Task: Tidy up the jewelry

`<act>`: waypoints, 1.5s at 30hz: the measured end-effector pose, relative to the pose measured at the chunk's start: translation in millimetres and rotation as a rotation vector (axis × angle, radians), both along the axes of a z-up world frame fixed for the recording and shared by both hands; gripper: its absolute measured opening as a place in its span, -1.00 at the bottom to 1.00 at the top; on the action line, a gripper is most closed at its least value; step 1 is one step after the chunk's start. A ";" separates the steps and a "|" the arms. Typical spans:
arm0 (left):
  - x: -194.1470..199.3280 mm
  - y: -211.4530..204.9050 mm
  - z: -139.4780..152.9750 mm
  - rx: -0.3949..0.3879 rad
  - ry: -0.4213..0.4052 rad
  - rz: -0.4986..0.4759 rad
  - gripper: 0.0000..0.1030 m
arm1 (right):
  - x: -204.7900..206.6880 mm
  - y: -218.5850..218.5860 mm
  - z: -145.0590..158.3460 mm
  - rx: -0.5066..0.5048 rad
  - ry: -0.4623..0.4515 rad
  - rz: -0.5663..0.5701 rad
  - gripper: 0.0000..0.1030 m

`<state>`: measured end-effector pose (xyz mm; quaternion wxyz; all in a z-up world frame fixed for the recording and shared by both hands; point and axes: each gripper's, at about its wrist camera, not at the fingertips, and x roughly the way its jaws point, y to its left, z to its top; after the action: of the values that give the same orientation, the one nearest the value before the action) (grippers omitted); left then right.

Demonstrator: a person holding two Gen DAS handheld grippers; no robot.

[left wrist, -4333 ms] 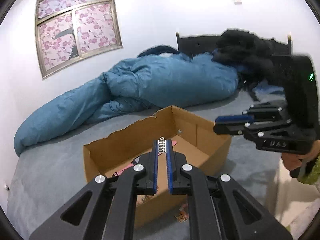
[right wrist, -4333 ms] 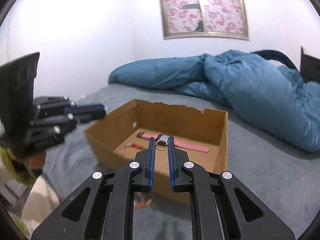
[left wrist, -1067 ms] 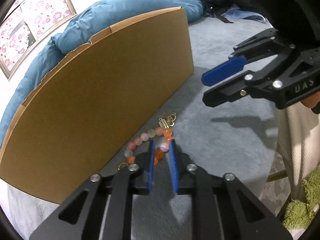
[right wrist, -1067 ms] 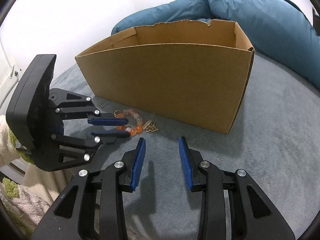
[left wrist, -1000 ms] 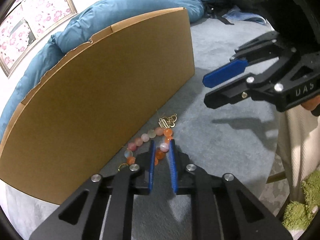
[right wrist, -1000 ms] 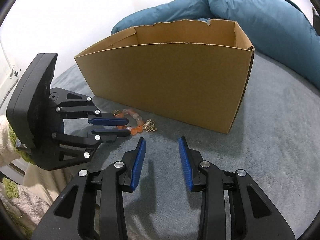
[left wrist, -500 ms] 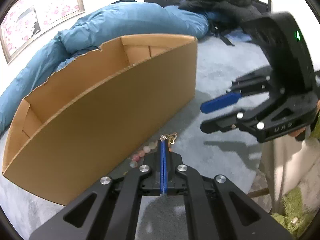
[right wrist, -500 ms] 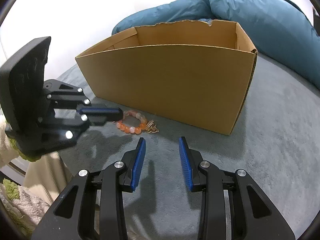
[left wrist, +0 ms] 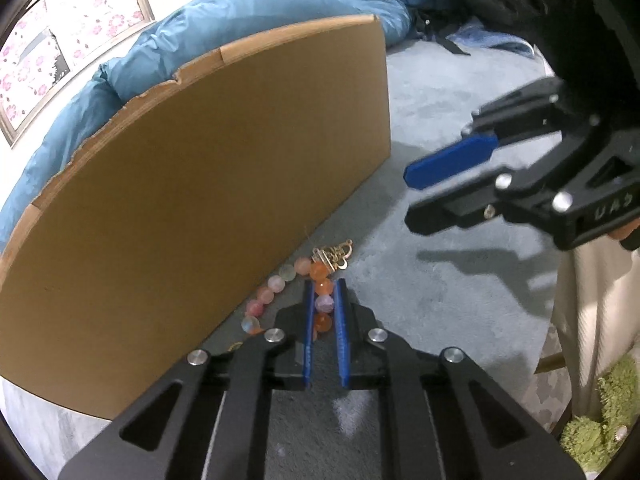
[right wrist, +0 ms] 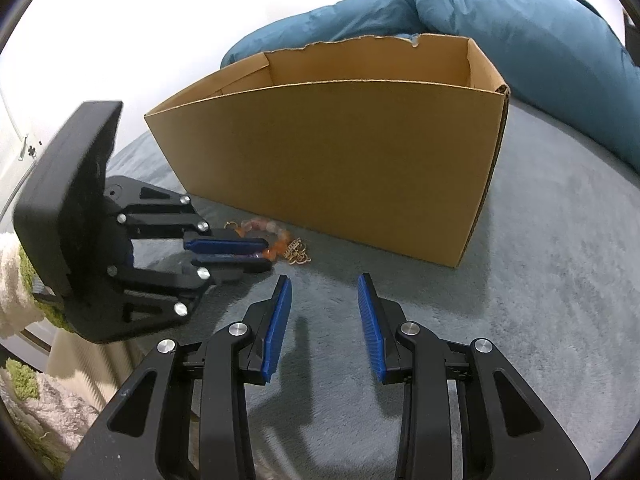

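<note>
My left gripper sits low on the grey bedspread, its ribbed blue pads narrow and just easing apart, with three or four beads of the bracelet lined up between them. The pads look to be touching those beads, though at this angle I cannot be sure how firmly they press. The bracelet is a loop of round, glossy beads in orange, pink and milky white, with a small tangle of gold charms at its far end. It lies on the bedspread just beside the near wall of the box.

My right gripper hangs off to the side with its pads spread and only plush fabric beneath them. It stands apart from the bracelet.

The box is plain brown cardboard, smooth on its face and ragged along the torn top edge. From my left camera I see only that outer wall, curved by the lens. My right camera looks over the rim and shows part of the inside walls, but not the floor of the box. It also shows my left gripper from the side, its black frame angled down at the beads.

A puffy blue quilt lies crumpled behind the box.
</note>
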<state>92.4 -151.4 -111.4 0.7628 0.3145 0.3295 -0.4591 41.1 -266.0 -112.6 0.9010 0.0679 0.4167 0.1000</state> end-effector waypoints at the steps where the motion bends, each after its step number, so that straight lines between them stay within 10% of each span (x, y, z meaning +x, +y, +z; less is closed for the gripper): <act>1: 0.8 2.7 5.9 -0.021 0.002 0.007 -0.82 | -0.3 0.2 0.3 -0.001 -0.001 0.001 -0.36; 10: 20.5 65.4 64.5 -0.288 0.268 0.168 -0.83 | -1.3 0.5 -0.2 -0.003 0.003 0.003 -0.36; 15: 33.4 107.6 47.3 -0.284 0.364 0.328 -0.82 | 3.3 4.0 -2.7 -0.004 0.014 0.010 -0.36; 23: 54.4 140.4 28.1 -0.171 0.263 0.471 -0.80 | 11.6 8.2 -4.6 -0.023 0.019 0.024 -0.36; 27: 53.7 144.9 33.7 -0.200 0.217 0.476 -0.47 | 14.2 11.8 -5.0 -0.029 0.016 0.028 -0.36; 45: 28.9 65.1 12.2 -0.124 0.108 0.172 -0.37 | 30.8 27.8 -15.9 -0.116 -0.013 0.116 -0.53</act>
<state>121.3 -86.3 -99.2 0.7984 0.2120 0.3668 -0.4279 71.9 -238.3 -128.5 0.8987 -0.0092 0.4194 0.1279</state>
